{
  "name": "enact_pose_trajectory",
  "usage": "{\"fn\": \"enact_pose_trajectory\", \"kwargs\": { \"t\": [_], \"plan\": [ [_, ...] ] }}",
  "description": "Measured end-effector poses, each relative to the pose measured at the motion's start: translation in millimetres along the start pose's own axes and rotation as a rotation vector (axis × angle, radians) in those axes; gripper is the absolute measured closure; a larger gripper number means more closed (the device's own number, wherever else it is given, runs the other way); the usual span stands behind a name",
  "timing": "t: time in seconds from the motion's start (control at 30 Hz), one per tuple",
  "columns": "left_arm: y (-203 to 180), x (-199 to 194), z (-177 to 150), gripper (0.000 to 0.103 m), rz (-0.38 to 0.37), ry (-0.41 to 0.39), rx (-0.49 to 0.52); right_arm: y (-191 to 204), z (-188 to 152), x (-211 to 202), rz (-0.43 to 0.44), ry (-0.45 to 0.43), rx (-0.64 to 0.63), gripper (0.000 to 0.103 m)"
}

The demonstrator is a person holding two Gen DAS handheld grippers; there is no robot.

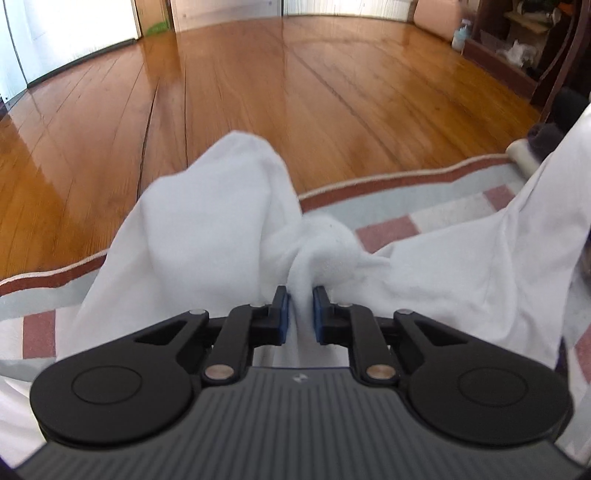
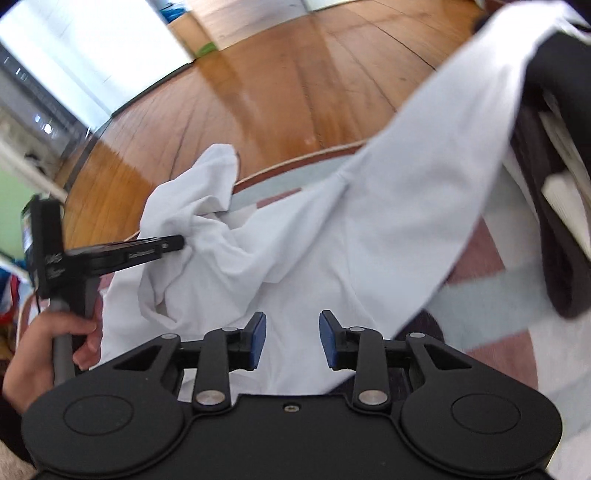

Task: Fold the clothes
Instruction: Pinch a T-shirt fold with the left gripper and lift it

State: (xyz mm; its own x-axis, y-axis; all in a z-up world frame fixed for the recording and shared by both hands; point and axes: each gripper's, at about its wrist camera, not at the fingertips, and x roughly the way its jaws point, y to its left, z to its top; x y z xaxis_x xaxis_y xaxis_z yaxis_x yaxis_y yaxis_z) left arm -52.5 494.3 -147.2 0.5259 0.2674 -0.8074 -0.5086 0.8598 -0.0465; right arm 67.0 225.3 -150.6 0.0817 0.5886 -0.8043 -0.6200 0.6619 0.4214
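Note:
A white garment (image 1: pixel 207 229) lies bunched on a checked rug (image 1: pixel 388 229). My left gripper (image 1: pixel 300 308) is shut on a fold of the white garment, which rises in front of it and stretches off to the right. In the right wrist view the same garment (image 2: pixel 332 236) spreads across the rug and up to the upper right. My right gripper (image 2: pixel 291 338) is open, its blue pads above the cloth, holding nothing. The left gripper (image 2: pixel 173 243) shows at the left of that view, its tip in the bunched cloth, held by a hand (image 2: pixel 44 350).
The rug's red-brown border (image 1: pixel 369 186) meets a shiny wooden floor (image 1: pixel 277 85). Dark folded items (image 2: pixel 554 206) are stacked at the right. A dark shelf unit (image 1: pixel 524 40) stands at the far right, white doors (image 1: pixel 70 26) at the far left.

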Motion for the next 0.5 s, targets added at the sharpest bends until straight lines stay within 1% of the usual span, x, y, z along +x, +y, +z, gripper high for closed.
{"fn": "enact_pose_trajectory", "kwargs": {
  "t": [0.07,0.13,0.23,0.27,0.3,0.33,0.4,0.43,0.5],
  "plan": [
    [0.9,-15.8,2.6,0.091,-0.026,-0.044,-0.015,-0.1,-2.7,-4.0,0.000,-0.003,-0.002,0.066],
    [3.8,-37.4,7.0,0.092,-0.075,-0.105,-0.041,-0.1,-4.7,-7.6,-0.006,-0.012,-0.008,0.066],
    [11.1,-76.3,12.9,0.097,-0.192,-0.227,-0.100,-3.0,-5.0,-12.5,-0.002,-0.018,0.019,0.066],
    [14.3,-86.9,14.0,0.097,-0.239,-0.259,-0.124,-3.0,-4.2,-12.1,0.005,-0.021,0.025,0.066],
    [17.5,-92.5,14.7,0.098,-0.278,-0.274,-0.146,-2.5,-3.2,-11.1,0.011,-0.023,0.027,0.066],
    [20.4,-91.1,15.0,0.098,-0.301,-0.264,-0.166,-1.9,-2.3,-10.1,0.016,-0.026,0.030,0.066],
    [25.7,-77.0,13.9,0.100,-0.316,-0.209,-0.207,0.5,-1.9,-9.5,0.017,-0.025,0.026,0.066],
    [27.0,-66.5,11.9,0.100,-0.303,-0.175,-0.220,1.9,-2.2,-9.7,0.016,-0.023,0.023,0.066],
    [24.9,-44.4,6.6,0.100,-0.237,-0.103,-0.198,3.3,-3.2,-9.0,0.013,-0.017,0.022,0.066]
  ]
}}
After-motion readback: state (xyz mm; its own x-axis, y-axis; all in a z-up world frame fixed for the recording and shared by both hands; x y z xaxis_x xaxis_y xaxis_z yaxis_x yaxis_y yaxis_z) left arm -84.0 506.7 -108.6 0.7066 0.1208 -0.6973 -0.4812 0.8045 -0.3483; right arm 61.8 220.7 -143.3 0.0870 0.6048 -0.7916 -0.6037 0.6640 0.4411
